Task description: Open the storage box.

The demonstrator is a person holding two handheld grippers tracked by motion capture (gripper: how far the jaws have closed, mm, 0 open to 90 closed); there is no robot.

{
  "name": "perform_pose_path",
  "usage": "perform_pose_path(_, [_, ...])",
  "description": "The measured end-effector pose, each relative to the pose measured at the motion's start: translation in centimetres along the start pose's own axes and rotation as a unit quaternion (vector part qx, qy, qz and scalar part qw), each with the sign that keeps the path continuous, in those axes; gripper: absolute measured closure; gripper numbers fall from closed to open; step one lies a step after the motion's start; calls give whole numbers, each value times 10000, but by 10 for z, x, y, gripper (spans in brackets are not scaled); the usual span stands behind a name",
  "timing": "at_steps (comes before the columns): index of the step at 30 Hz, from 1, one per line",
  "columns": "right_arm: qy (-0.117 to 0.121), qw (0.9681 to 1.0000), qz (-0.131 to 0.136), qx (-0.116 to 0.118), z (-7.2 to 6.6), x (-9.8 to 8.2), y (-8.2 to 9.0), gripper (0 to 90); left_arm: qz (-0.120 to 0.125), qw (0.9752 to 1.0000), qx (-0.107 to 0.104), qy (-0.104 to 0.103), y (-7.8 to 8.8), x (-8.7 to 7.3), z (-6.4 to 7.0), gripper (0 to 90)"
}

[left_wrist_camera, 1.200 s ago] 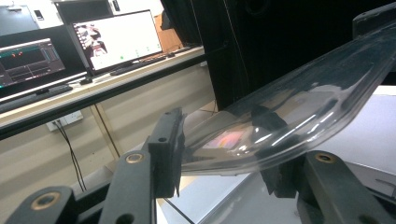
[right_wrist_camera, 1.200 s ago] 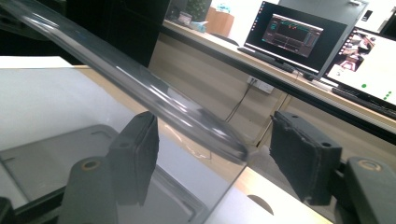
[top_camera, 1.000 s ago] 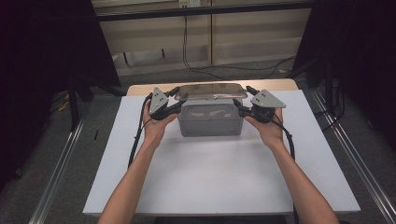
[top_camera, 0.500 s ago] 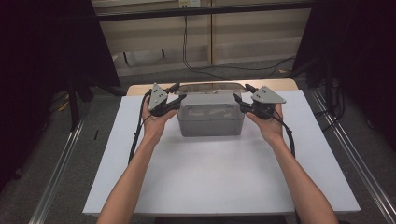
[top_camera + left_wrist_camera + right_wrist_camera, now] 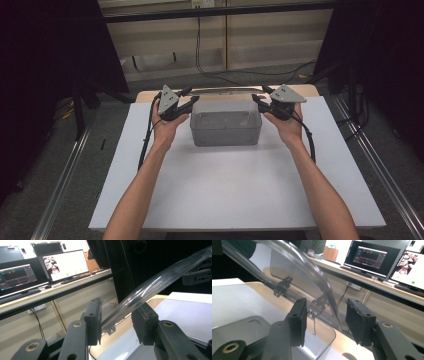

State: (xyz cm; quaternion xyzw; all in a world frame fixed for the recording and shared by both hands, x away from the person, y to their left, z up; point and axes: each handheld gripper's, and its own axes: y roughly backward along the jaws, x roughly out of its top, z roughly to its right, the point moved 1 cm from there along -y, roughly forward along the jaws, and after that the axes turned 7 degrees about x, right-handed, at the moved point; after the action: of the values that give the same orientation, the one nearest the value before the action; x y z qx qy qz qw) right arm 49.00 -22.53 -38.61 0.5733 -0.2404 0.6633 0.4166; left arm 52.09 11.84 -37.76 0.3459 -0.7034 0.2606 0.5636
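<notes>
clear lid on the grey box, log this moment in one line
clear lid: raised, tilted back | grey box: open, on table | left gripper: open at lid edge | right gripper: open at lid edge

Beneath my left fingers and my right fingers lies a white board, stretching back toward me, with a strip of wooden tabletop just beyond my tips. Past my left fingers, a long ledge carries a bright monitor, a darker monitor beside it, and a keyboard; a black cable hangs below. Past my right fingers stands what may be a brown cardboard box, too blurred to be sure. Well outside both sets of fingers, black curtains hang, and a metal rail runs along the floor.
</notes>
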Motion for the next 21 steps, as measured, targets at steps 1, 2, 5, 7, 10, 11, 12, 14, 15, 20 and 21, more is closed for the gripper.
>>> perform_pose_path(1, [-25, 10000, 18, 19, 1, 1, -1, 515, 5, 10000, 1, 1, 0, 0, -1, 604])
perform_pose_path(2, [-60, 10000, 34, 33, 1, 2, -2, 521, 5, 10000, 1, 1, 0, 0, -1, 604])
perform_pose_path(5, [-30, 10000, 63, 13, 2, 4, -5, 545, 3, 10000, 27, -5, -1, 1, -2, 609])
perform_pose_path(7, [-80, 10000, 59, 4, 5, 0, -6, 567, 14, 10000, 31, -5, -3, 2, -2, 611])
perform_pose_path(10, [-119, 9999, 102, 5, 7, -2, -8, 590, 19, 10000, 55, 24, -4, 2, -3, 613])
perform_pose_path(11, [-119, 9999, 102, 5, 7, -2, -8, 590, 19, 10000, 55, 24, -4, 2, -3, 614])
perform_pose_path(12, [-110, 9999, 129, 15, 8, -1, -9, 608, 31, 10000, 66, 51, -5, 3, -3, 614])
perform_pose_path(14, [-127, 9999, 102, 37, 8, -1, -9, 609, 25, 10000, 77, 17, -5, 3, -4, 615])
perform_pose_path(15, [-88, 9999, 68, 42, 9, -1, -11, 616, 9, 10000, 75, 0, -6, 4, -4, 616])
perform_pose_path(20, [-84, 9999, 100, 69, 10, -2, -13, 645, 46, 9999, 92, 96, -8, 3, -6, 617])
perform_pose_path(21, [-96, 9999, 104, 60, 10, -2, -14, 652, 46, 9999, 92, 96, -8, 3, -6, 617])
